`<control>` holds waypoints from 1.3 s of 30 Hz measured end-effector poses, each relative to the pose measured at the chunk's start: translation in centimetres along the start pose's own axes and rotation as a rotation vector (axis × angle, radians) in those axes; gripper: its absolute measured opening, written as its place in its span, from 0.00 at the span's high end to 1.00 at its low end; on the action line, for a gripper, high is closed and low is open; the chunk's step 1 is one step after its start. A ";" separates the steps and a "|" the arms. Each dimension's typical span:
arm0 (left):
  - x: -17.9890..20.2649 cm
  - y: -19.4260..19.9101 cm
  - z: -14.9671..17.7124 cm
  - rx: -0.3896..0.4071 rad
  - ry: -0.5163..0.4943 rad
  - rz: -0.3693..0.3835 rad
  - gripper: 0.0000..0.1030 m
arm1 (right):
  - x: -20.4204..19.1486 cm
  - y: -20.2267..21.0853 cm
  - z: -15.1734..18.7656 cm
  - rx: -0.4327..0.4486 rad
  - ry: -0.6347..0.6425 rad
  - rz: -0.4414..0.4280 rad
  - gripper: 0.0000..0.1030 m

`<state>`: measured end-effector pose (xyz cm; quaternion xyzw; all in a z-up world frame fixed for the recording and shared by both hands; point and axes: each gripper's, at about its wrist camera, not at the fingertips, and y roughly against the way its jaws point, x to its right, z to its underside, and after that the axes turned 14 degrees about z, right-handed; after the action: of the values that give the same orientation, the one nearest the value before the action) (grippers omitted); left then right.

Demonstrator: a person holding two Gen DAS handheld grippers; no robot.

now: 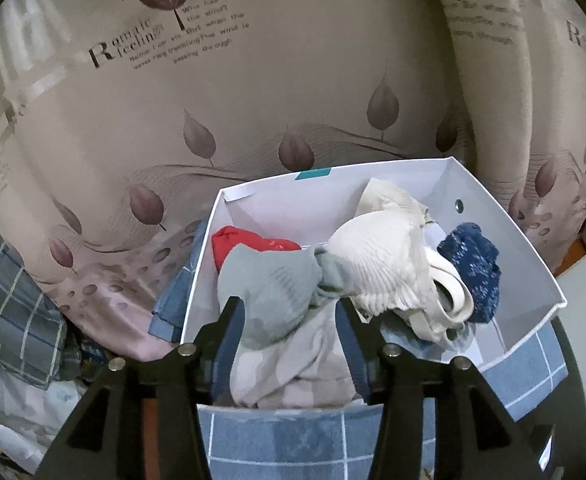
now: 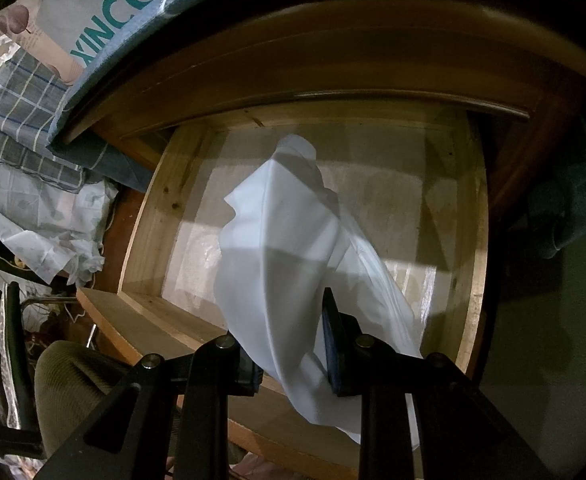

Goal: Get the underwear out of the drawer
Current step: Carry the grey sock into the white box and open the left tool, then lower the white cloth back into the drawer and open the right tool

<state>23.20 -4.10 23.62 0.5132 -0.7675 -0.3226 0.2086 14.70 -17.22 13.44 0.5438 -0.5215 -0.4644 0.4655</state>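
Left gripper [image 1: 289, 312]: pinching a grey-green garment [image 1: 271, 292] at the near end of a white box [image 1: 505, 240].
Box contents: red piece [image 1: 249, 242] far left, cream ribbed garment [image 1: 389, 264] in the middle, dark blue speckled piece [image 1: 473, 268] at right.
Under the box: blue checked cloth [image 1: 293, 440].
Right gripper [image 2: 289, 344]: closed on white underwear [image 2: 281, 248], hanging above the open wooden drawer [image 2: 153, 216].
Drawer floor: bare pale liner, partly in shadow.
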 end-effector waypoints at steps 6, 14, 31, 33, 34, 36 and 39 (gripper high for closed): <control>0.7 2.1 2.5 0.022 -0.005 -0.014 0.48 | -0.1 0.0 -0.1 -0.005 0.002 0.007 0.77; 1.6 4.1 10.4 0.011 0.046 -0.010 0.44 | -0.3 0.0 -0.3 -0.005 0.003 0.013 0.77; 0.2 -1.1 24.1 -0.173 0.225 -0.010 0.44 | -1.2 0.6 -0.2 0.018 0.025 0.053 0.77; 0.4 -1.1 24.6 -0.165 0.214 -0.011 0.44 | -1.3 0.7 -0.2 0.024 0.033 0.060 0.77; 0.5 -1.2 24.8 -0.162 0.208 -0.016 0.44 | -1.3 0.8 -0.2 0.026 0.038 0.064 0.77; 0.6 -1.4 25.4 -0.173 0.199 -0.014 0.44 | -1.5 0.8 -0.2 0.027 0.046 0.077 0.77; 0.4 -1.7 25.8 -0.196 0.211 -0.002 0.44 | -1.5 0.9 -0.3 0.031 0.047 0.083 0.77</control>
<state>7.35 2.28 4.23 0.5221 -0.7056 -0.3405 0.3371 14.81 -15.73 14.42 0.5395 -0.5396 -0.4235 0.4882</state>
